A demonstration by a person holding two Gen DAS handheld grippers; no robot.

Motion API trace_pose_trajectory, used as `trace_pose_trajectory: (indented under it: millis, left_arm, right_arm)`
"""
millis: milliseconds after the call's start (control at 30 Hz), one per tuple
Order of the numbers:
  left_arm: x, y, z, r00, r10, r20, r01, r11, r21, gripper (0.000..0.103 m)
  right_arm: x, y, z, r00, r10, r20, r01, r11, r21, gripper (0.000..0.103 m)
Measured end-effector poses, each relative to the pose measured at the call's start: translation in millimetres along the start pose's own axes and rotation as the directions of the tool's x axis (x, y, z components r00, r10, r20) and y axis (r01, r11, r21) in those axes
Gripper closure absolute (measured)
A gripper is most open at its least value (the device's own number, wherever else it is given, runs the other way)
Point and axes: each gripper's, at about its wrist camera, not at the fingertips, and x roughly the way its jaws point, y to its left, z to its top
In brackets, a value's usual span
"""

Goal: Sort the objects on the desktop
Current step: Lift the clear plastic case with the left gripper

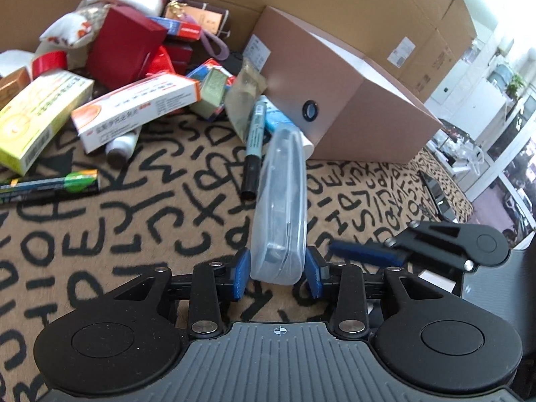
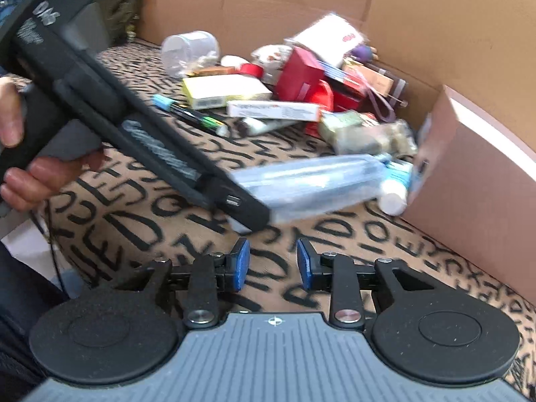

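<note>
Two claws are in play, and only my left claw (image 1: 277, 269) carries anything: a clear case (image 1: 281, 201), pinched at its near end between the blue pads. Its long axis runs straight out ahead of the claw, far end reaching toward the pink box (image 1: 338, 100) and the marker (image 1: 254, 147) lying beside it. From the right wrist view the case (image 2: 311, 181) seems to hang clear of the lettered cloth (image 2: 187, 234) that covers the counter, sticking out sideways from my left hand (image 2: 37, 174), though blur leaves that uncertain.

My right claw (image 2: 274, 266) is spread partway, nothing between its pads, hanging over bare cloth just on the near side of the case. It lies close alongside, so either arm could reach the case's middle, but the left already has it.

The heap (image 1: 110, 67) of cartons, a red box and tape sits off to the left front, well apart from the case's tip.

Where the case belongs I cannot tell from here. Because I grip it at one end only, I judge it will want to droop or swing about the pads, so any move should follow its length rather than sweep it sideways into the pink box.
</note>
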Motion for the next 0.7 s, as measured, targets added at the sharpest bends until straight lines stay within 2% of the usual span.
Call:
trace_pose_trajectory:
  millis: [67, 133, 233, 367, 467, 700]
  left_arm:
    - [-2, 1, -3, 1.000, -0.001, 0.001, 0.001, 1.000, -0.003, 0.050]
    - [-3, 1, -4, 1.000, -0.002, 0.001, 0.002, 1.000, 0.002, 0.051]
    - [-6, -1, -7, 1.000, 0.000, -0.003, 0.000, 1.000, 0.018, 0.047]
    - [-18, 2, -7, 0.999, 0.036, 0.032, -0.036, 0.999, -0.013, 0.024]
    - [-23, 3, -2, 0.997, 0.049, 0.054, -0.048, 0.999, -0.017, 0.024]
    - [-11, -12, 17, 0.998, 0.016, 0.059, -0.019, 0.999, 0.035, 0.024]
  right_arm:
    - [-1, -5, -1, 1.000, -0.014, 0.000, 0.014, 0.999, 0.031, 0.048]
    - [-1, -11, -1, 1.000, -0.028, 0.000, 0.028, 0.998, 0.061, 0.045]
    - [-3, -19, -2, 0.999, -0.049, -0.002, 0.049, 0.993, 0.107, 0.044]
    - [-2, -30, -3, 0.997, -0.081, -0.005, 0.081, 0.981, 0.177, 0.044]
    - [1, -38, -3, 0.994, -0.109, -0.010, 0.108, 0.965, 0.238, 0.044]
    - [-1, -59, -1, 0.979, -0.202, 0.005, 0.186, 0.912, 0.365, 0.041]
